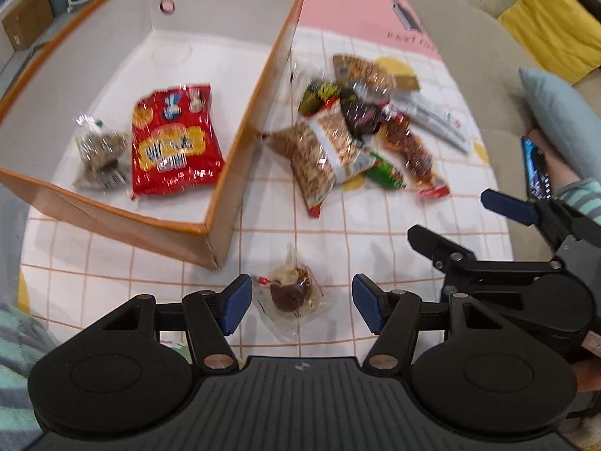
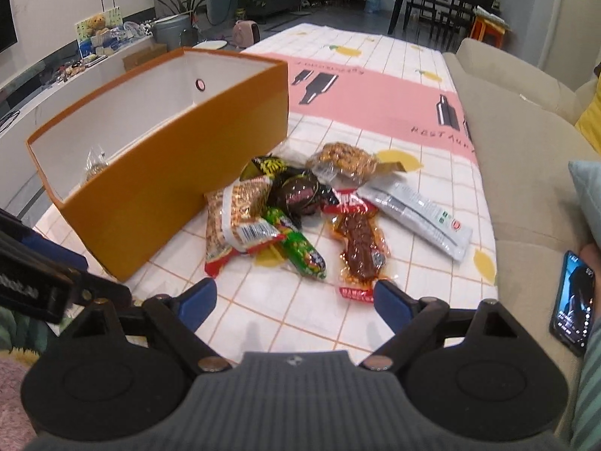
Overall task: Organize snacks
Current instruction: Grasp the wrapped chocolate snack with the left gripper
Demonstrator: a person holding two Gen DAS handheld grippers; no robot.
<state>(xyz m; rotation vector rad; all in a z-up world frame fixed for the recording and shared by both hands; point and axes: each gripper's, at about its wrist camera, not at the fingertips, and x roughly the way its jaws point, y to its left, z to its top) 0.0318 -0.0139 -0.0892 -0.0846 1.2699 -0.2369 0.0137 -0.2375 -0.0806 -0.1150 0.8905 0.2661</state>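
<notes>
My left gripper (image 1: 300,302) points down at the table, open, with a small clear-wrapped brown snack (image 1: 291,295) lying between its blue pads, which stand apart from it. The orange box (image 1: 225,188) with white inside holds a red bag (image 1: 174,143) and a clear pack of brown pieces (image 1: 99,150). To its right lies a pile of snacks (image 1: 357,131). My right gripper (image 2: 295,302) is open over bare tablecloth just short of that pile: a peanut pack (image 2: 240,218), a green pack (image 2: 300,248), a brown meat strip pack (image 2: 360,248) and a white pack (image 2: 417,218).
A beige sofa (image 2: 507,150) runs along the table's right edge, with a yellow cushion (image 1: 552,26) and a pale blue one (image 1: 559,120). A hand holds a phone (image 2: 573,300) there. The tablecloth (image 2: 375,86) has an orange grid and a pink band.
</notes>
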